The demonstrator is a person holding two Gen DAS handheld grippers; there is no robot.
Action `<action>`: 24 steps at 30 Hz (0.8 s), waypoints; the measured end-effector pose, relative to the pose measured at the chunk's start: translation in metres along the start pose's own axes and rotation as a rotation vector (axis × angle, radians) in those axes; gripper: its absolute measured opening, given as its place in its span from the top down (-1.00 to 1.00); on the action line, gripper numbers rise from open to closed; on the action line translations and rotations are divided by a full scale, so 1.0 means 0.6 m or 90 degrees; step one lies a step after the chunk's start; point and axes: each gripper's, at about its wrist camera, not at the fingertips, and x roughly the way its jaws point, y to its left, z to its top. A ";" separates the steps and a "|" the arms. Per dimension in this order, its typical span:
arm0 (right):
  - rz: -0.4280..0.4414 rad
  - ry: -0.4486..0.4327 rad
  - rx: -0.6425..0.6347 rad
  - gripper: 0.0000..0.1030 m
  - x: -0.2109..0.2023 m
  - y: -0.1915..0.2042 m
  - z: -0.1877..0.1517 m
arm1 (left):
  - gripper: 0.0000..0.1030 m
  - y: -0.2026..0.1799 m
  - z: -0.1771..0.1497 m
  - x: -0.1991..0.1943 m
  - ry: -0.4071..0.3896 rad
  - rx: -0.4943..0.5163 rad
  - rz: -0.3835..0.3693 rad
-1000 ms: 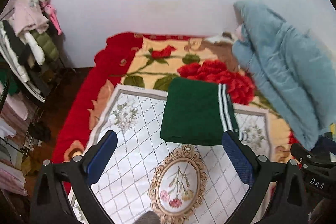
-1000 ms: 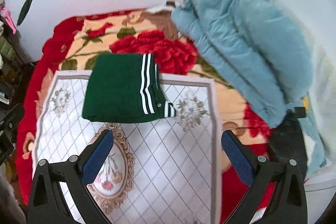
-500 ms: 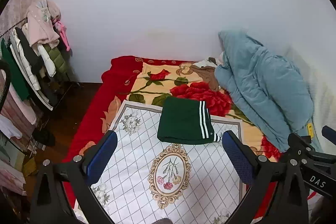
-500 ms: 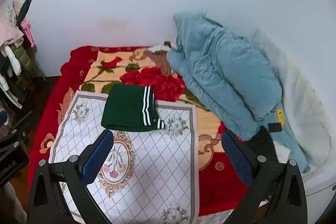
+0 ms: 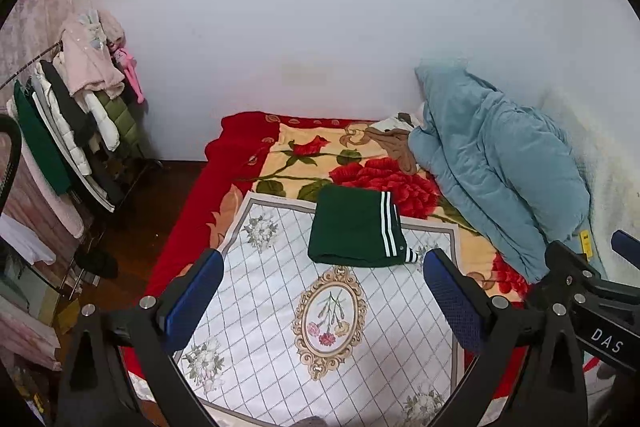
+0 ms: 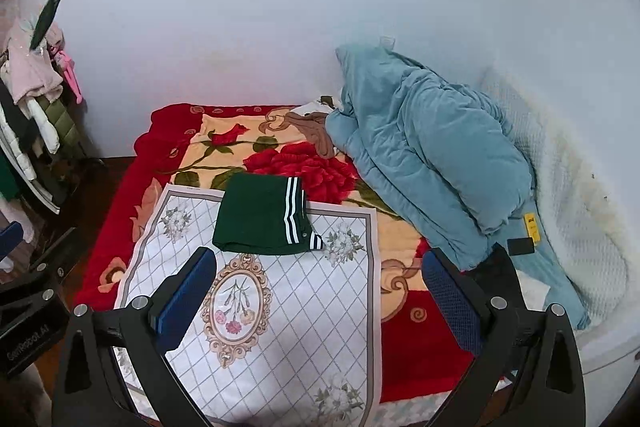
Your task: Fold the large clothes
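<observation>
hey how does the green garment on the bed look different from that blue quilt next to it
The green garment is folded into a flat, neat rectangle; the blue quilt is a bulky, rumpled heap. The garment has white stripes along one edge; the quilt is plain. The garment lies mostly on the white floral mat; the quilt is piled by the wall. Both rest on the bed, untouched by either claw.

Soft, even indoor light; faint shadows; strong fisheye bending, dark corners.

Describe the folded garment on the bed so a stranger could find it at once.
On the bed lies a red rose blanket with a white lattice-patterned cloth over it. At that cloth's far edge sits the folded green garment, the only dark green piece there, with white stripes along one side.
</observation>
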 end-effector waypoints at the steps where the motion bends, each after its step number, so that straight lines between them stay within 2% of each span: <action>1: 0.000 -0.001 0.002 -1.00 0.001 0.001 -0.003 | -0.98 0.000 0.000 -0.001 0.003 -0.002 0.001; 9: 0.012 0.004 -0.018 -1.00 -0.004 -0.006 0.015 | -0.98 -0.002 0.001 -0.007 0.018 -0.007 0.026; 24: 0.010 0.014 -0.035 -1.00 0.012 -0.007 0.037 | -0.98 -0.001 0.001 -0.007 0.026 -0.013 0.028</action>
